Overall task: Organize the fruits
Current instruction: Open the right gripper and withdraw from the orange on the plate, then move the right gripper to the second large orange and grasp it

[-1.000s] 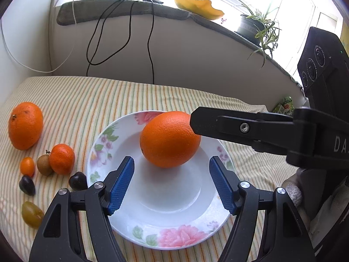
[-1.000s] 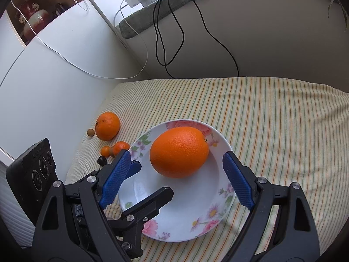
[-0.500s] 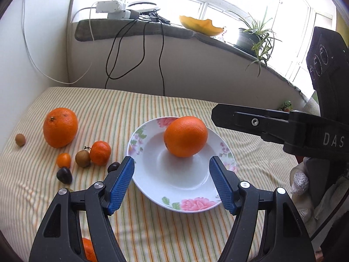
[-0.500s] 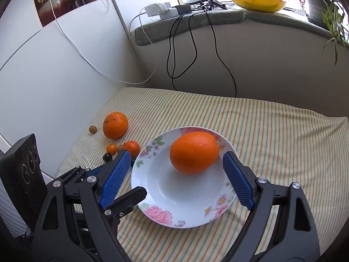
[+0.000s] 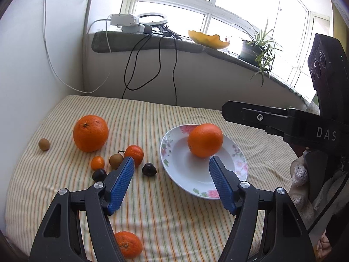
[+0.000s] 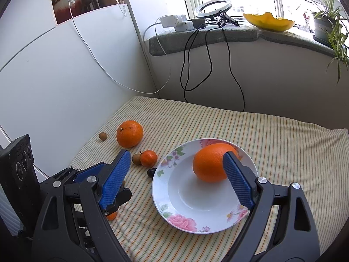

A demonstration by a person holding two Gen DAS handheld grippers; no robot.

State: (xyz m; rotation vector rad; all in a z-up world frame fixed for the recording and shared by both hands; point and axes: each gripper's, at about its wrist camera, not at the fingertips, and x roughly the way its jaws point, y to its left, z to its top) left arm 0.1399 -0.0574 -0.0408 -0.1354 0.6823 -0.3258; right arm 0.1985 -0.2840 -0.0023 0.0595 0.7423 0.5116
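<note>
A large orange [image 5: 205,140] lies in a white flowered plate [image 5: 187,174] on the striped cloth; both also show in the right wrist view, the orange [image 6: 210,162] in the plate [image 6: 185,209]. A second large orange [image 5: 90,133] lies to the left, with a mandarin [image 5: 134,151], a tiny orange fruit [image 5: 97,162], brown fruits [image 5: 115,161] and dark fruits [image 5: 149,169] between. Another mandarin [image 5: 127,243] lies near the front edge. My left gripper [image 5: 171,182] is open and empty, above the cloth before the plate. My right gripper [image 6: 176,178] is open and empty over the plate.
A small brown fruit [image 5: 44,144] lies far left near the wall. Black and white cables [image 5: 150,65] hang from the windowsill, which carries a ring light, power strips, a yellow bowl [image 5: 207,39] and a potted plant [image 5: 259,50]. White walls bound the left side.
Both grippers have pulled back and up from the plate, leaving the large orange in it. My left gripper's view has swung left, so more loose fruit shows.
</note>
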